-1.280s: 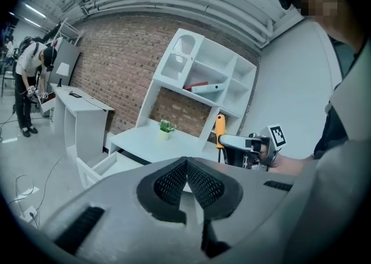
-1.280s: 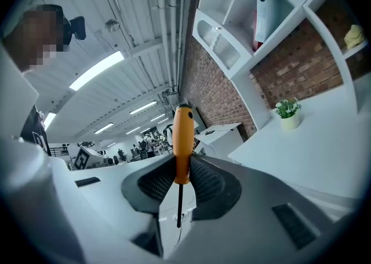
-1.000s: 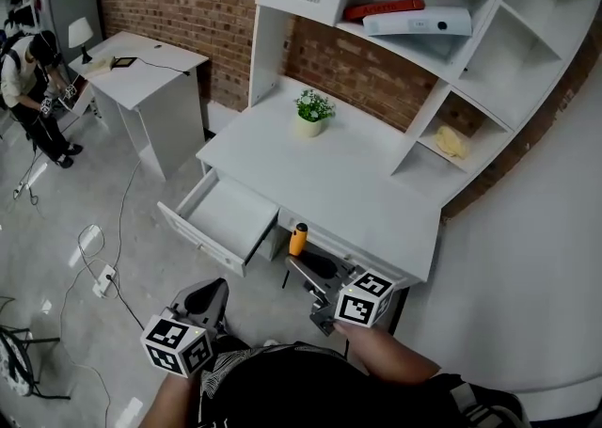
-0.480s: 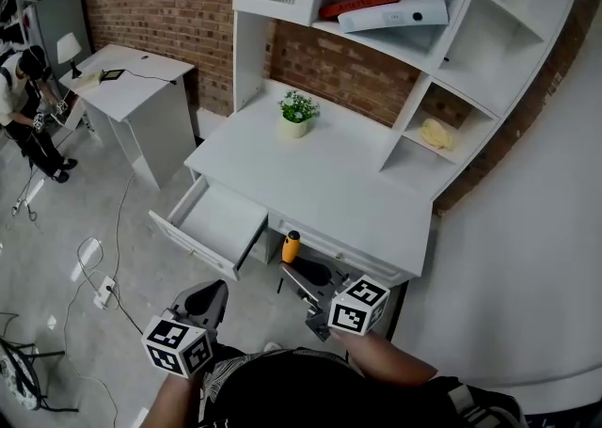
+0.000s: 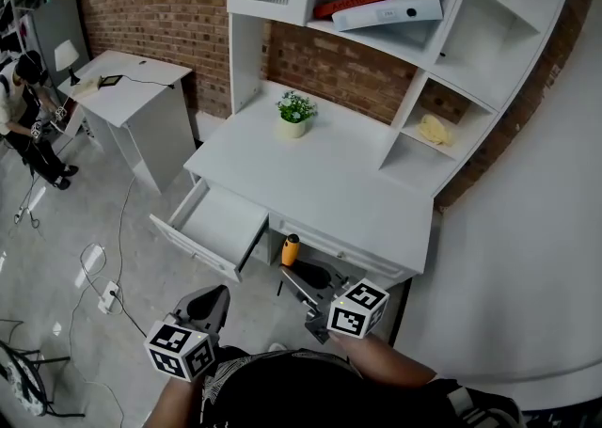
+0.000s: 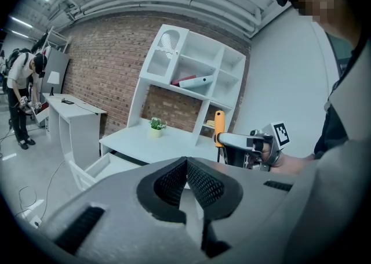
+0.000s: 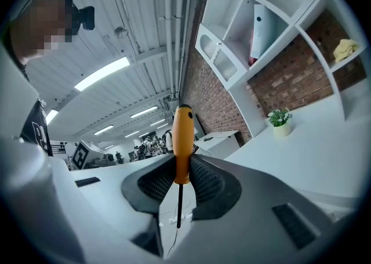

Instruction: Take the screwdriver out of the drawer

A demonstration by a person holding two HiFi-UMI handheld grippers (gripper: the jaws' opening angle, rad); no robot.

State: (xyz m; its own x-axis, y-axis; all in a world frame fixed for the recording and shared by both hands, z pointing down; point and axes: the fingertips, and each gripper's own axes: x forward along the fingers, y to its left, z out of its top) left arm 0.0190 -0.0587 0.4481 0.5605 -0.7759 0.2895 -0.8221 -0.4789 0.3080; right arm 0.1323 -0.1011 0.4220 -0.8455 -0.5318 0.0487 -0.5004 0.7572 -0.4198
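Right gripper (image 7: pixel 181 183) clamps the orange screwdriver (image 7: pixel 182 141) low on its handle, already out of the open drawer (image 5: pixel 218 225) ahead-left of it. Left gripper (image 6: pixel 186 183) jaws meet on nothing. I judge it light, stiff, slick; handle hold suits.

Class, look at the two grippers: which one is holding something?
The right gripper: its jaws clamp the orange-handled screwdriver, while the left gripper has its jaws closed together on nothing.
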